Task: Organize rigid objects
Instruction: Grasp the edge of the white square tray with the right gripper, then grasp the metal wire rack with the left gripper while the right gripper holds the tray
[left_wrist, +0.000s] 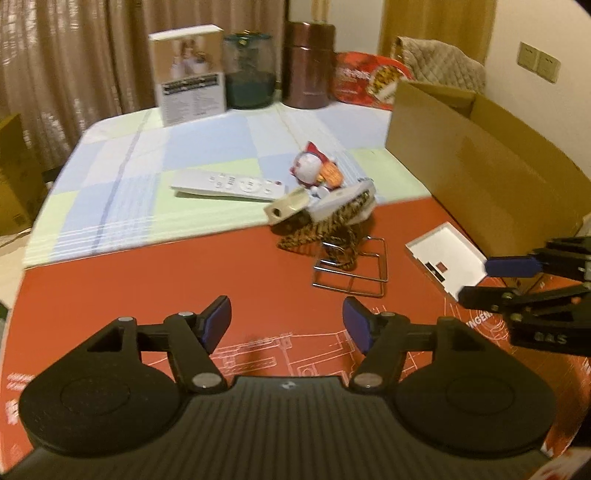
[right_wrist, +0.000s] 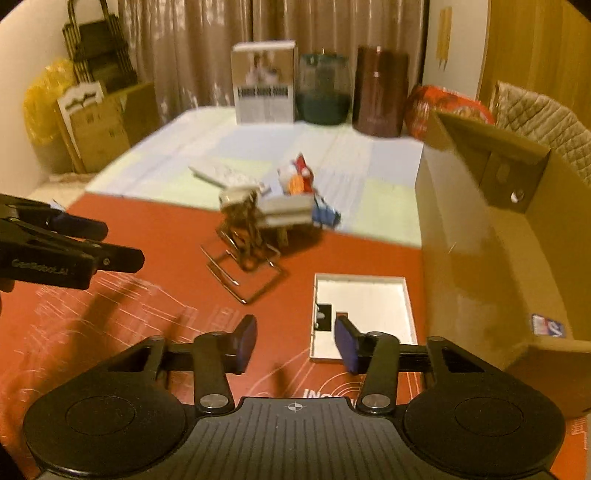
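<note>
While hovering over the red tabletop (left_wrist: 147, 280), left tool (left_wrist: 287, 322) and right tool (right_wrist: 295, 345) both unclenched, nothing gripped. White tray (right_wrist: 364, 301) just beside the cardboard box (right_wrist: 476, 236), probably staged for boxing; remote (left_wrist: 229, 184) farther off.

Back row: a printed white box (left_wrist: 190, 74), a dark green glass jar (left_wrist: 249, 70) and a brown cylindrical canister (left_wrist: 307, 64) stand side by side at the table's far edge, upper centre of the frame.
Red packet: a red printed bag (left_wrist: 364, 79) lies just right of the canister.
Table covering: a pale checked cloth (left_wrist: 147, 155) spreads over the far half; a red printed mat (left_wrist: 166, 273) covers the near half.
Backdrop: beige curtains (left_wrist: 74, 55) hang across the upper left.
Upper right: a quilted chair back (left_wrist: 447, 64) shows beside a wall switch plate (left_wrist: 539, 61).
Left corner: stacked cardboard boxes (right_wrist: 99, 129) and a yellow bag (right_wrist: 42, 107) stand against the wall.
</note>
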